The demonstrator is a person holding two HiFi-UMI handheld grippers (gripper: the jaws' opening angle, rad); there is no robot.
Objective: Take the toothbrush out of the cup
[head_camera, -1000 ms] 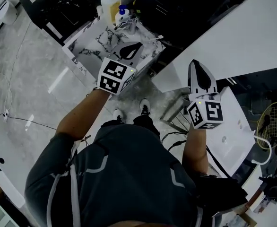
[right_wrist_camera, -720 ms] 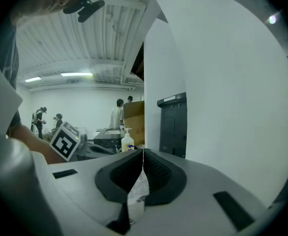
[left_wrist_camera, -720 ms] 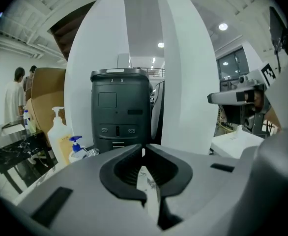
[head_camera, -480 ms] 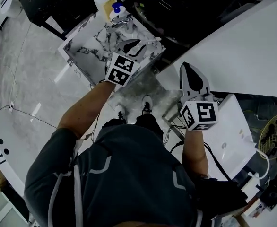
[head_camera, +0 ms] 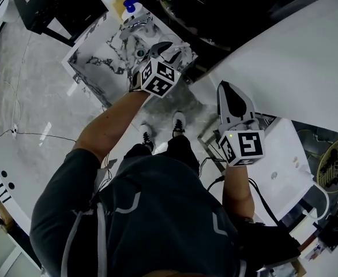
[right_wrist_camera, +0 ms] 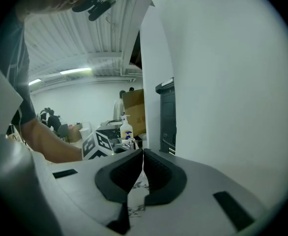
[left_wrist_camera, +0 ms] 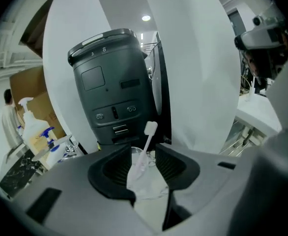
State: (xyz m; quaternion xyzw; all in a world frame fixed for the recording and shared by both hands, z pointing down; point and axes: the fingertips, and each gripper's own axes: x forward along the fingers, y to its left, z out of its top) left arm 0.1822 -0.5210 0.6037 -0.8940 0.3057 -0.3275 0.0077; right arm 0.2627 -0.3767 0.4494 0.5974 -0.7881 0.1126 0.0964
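Pink toothbrush (left_wrist_camera: 145,148) in cup (left_wrist_camera: 151,183) stands untouched between just-opened jaws of left gripper (left_wrist_camera: 143,157).

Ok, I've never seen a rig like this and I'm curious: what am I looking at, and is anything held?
No robot here: a person holds a two-jaw tool in each hand. One picture comes from a camera on their head, looking down; the other two ride on the tools and look along the jaws. The left tool reaches over a marble counter toward a clear cup with a toothbrush standing in it. Its jaws have just been opening, and the toothbrush shows between them, not gripped. The right tool is shut, empty, held aside.
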